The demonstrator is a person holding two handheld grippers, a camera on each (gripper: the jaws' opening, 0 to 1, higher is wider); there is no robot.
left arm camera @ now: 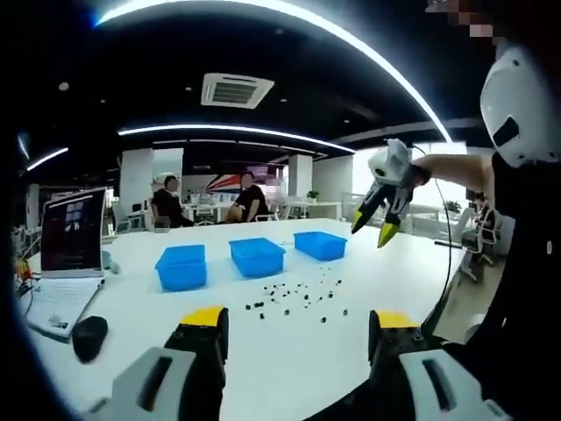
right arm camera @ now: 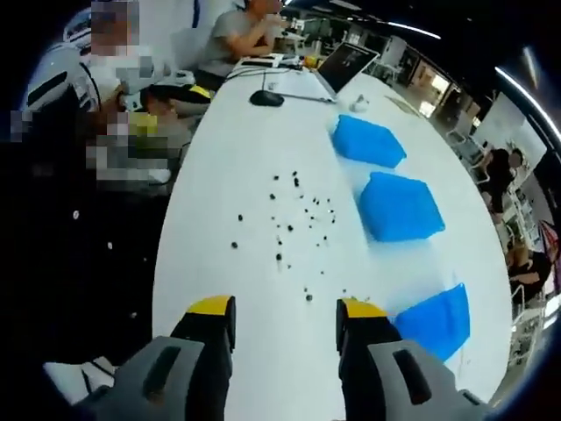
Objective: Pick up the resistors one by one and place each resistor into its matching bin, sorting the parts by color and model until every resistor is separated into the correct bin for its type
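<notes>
The resistors (left arm camera: 298, 298) are scattered loose on the white table (left arm camera: 263, 360), just near of three blue bins (left arm camera: 257, 256) — handy for sorting. Both the left gripper (left arm camera: 298, 329) and right gripper (right arm camera: 285, 320) are held wide, empty, above the table — nothing is grasped yet.

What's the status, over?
Both grippers, left and right, open, empty. Resistors scattered on table; three blue bins beside. Nothing obstructing.

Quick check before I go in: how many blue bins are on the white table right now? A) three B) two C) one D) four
A: three blue bins stand in a row on the white table beyond the scattered resistors; the right gripper view shows the same three.
</notes>
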